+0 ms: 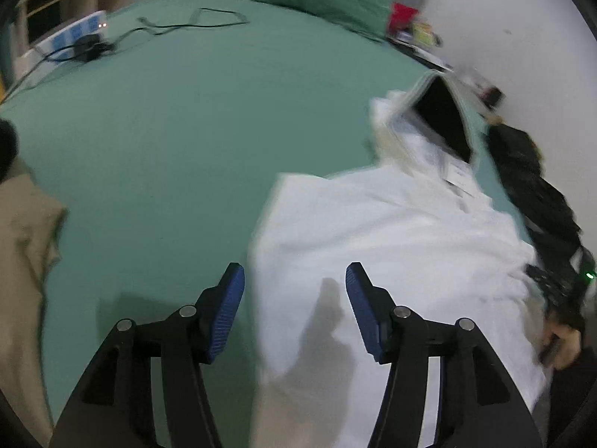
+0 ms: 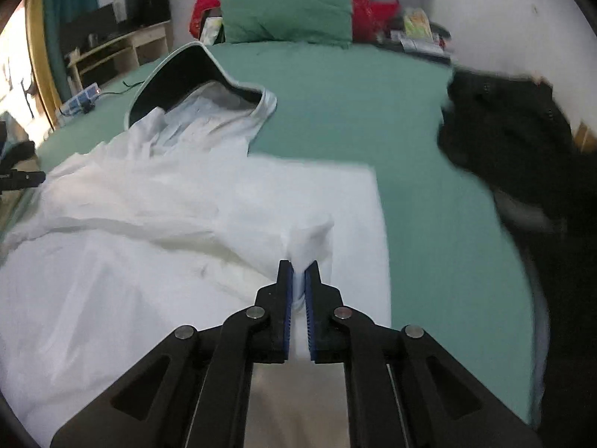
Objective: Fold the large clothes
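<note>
Right fingers [image 2: 285, 283] pinch blurred white garment [image 2: 149, 224]; left fingers [image 1: 231, 298] spread, empty

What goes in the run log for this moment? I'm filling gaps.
right gripper: shut on white hooded garment | left gripper: open, above its edge | surface: green bedsheet

Wide bed in green sheet [image 2: 410, 171]; bore rumpled white hooded garment [image 2: 156, 205], black clothing heap [image 2: 515, 138], green pillow [image 2: 287, 9], black cable [image 1: 175, 26].

Left tool [image 1: 294, 280] gapes over white garment [image 1: 391, 231].
</note>
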`<state>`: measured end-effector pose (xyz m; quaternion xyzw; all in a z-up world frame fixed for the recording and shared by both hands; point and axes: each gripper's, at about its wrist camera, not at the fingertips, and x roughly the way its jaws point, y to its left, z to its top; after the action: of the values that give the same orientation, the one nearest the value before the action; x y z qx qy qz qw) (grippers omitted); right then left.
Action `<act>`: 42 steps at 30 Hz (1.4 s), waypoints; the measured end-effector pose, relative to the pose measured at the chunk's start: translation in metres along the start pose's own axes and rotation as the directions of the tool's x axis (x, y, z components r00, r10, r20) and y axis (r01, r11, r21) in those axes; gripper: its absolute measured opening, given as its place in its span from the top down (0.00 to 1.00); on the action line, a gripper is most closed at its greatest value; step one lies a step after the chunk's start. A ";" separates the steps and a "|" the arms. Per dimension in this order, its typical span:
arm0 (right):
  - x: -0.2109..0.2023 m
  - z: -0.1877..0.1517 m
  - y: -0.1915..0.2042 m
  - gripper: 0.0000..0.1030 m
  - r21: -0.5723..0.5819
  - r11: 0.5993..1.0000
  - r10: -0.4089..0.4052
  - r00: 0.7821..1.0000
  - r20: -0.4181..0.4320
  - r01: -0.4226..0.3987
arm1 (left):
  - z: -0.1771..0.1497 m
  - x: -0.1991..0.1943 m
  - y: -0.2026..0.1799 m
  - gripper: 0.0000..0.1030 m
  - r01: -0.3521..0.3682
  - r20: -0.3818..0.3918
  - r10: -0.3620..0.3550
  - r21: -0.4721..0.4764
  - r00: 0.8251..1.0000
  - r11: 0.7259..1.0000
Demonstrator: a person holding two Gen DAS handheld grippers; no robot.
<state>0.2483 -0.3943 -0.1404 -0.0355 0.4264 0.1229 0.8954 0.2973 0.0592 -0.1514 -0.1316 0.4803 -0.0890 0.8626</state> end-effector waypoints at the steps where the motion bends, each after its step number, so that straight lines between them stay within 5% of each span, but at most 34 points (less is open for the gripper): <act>1: -0.006 -0.002 -0.001 0.87 0.010 1.000 -0.006 1.000 0.007 0.006 | -0.004 0.000 -0.008 0.43 0.015 -0.014 -0.015 0.017 1.000 1.000; 7: -0.023 0.035 0.001 0.36 0.109 0.993 0.031 0.991 0.130 -0.045 | -0.035 0.019 -0.031 0.43 -0.013 -0.116 0.028 0.124 0.993 0.992; 11: -0.002 0.057 -0.003 0.33 0.237 0.970 0.030 0.993 0.113 -0.057 | -0.047 0.015 -0.037 0.43 -0.054 -0.074 0.072 0.223 0.995 0.973; 12: 0.011 0.057 -0.005 0.34 0.274 0.959 0.060 0.997 0.054 -0.073 | -0.050 0.014 -0.038 0.43 -0.062 -0.068 0.081 0.240 0.994 0.969; 14: 0.026 0.051 -0.002 0.54 0.297 0.950 0.109 0.993 -0.033 -0.094 | -0.056 0.013 -0.039 0.51 -0.081 -0.051 0.100 0.291 0.994 0.953; 15: 0.027 0.047 0.004 0.77 0.265 0.961 0.104 0.992 -0.070 -0.082 | -0.055 0.011 -0.039 0.63 -0.094 -0.044 0.114 0.316 0.993 0.944; 16: 0.025 0.040 0.012 0.89 0.222 0.974 0.074 0.992 -0.104 -0.050 | -0.056 0.008 -0.038 0.83 -0.104 -0.035 0.123 0.336 0.992 0.936; 21: 0.008 0.005 0.028 0.91 0.147 0.989 0.053 0.986 -0.156 -0.030 | -0.057 0.001 -0.029 0.95 -0.092 -0.052 0.117 0.347 0.992 0.933; 26: -0.004 -0.032 0.037 0.85 0.165 0.986 0.072 0.971 -0.228 -0.034 | -0.061 -0.009 -0.015 0.95 -0.078 -0.093 0.113 0.318 0.989 0.945; 29: -0.017 -0.035 0.026 0.54 0.214 0.976 0.087 0.979 -0.185 -0.047 | -0.057 -0.019 -0.007 0.90 -0.036 -0.112 0.067 0.257 0.991 0.966; 31: -0.027 -0.028 0.015 0.37 0.251 0.967 0.074 0.991 -0.116 -0.043 | -0.048 -0.026 -0.004 0.60 -0.020 -0.097 0.041 0.214 0.994 0.977; 35: -0.023 -0.007 -0.002 0.37 0.313 0.945 0.110 0.993 -0.043 -0.091 | -0.014 -0.031 0.000 0.48 0.009 -0.010 -0.008 0.144 1.000 0.990; 36: -0.013 -0.003 -0.002 0.38 0.302 0.950 0.109 0.992 -0.070 -0.083 | -0.007 -0.026 0.000 0.48 0.002 -0.006 -0.001 0.136 1.000 0.991; 38: 0.006 -0.001 0.002 0.65 0.279 0.957 0.125 0.983 -0.136 -0.083 | 0.006 -0.009 0.000 0.48 -0.012 -0.005 0.013 0.123 1.000 0.992; 39: 0.013 -0.001 0.006 0.95 0.259 0.963 0.119 0.978 -0.169 -0.072 | 0.010 0.003 0.003 0.48 -0.016 -0.010 0.017 0.117 1.000 0.993; 40: 0.019 -0.002 0.013 0.97 0.217 0.975 0.084 0.975 -0.204 -0.039 | 0.012 0.015 0.008 0.49 -0.034 -0.017 0.036 0.097 0.999 0.995; 41: 0.019 0.000 0.020 0.97 0.170 0.985 0.042 0.978 -0.204 -0.007 | 0.013 0.023 0.013 0.54 -0.050 -0.022 0.051 0.070 0.998 0.996; 42: 0.016 0.004 0.026 0.97 0.129 0.991 0.000 0.981 -0.193 0.026 | 0.013 0.032 0.019 0.82 -0.066 -0.011 0.067 0.056 0.998 0.996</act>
<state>0.2546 -0.3652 -0.1490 0.0089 0.5180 0.0847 0.8511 0.3256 0.0701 -0.1771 -0.0911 0.4874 -0.0744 0.8652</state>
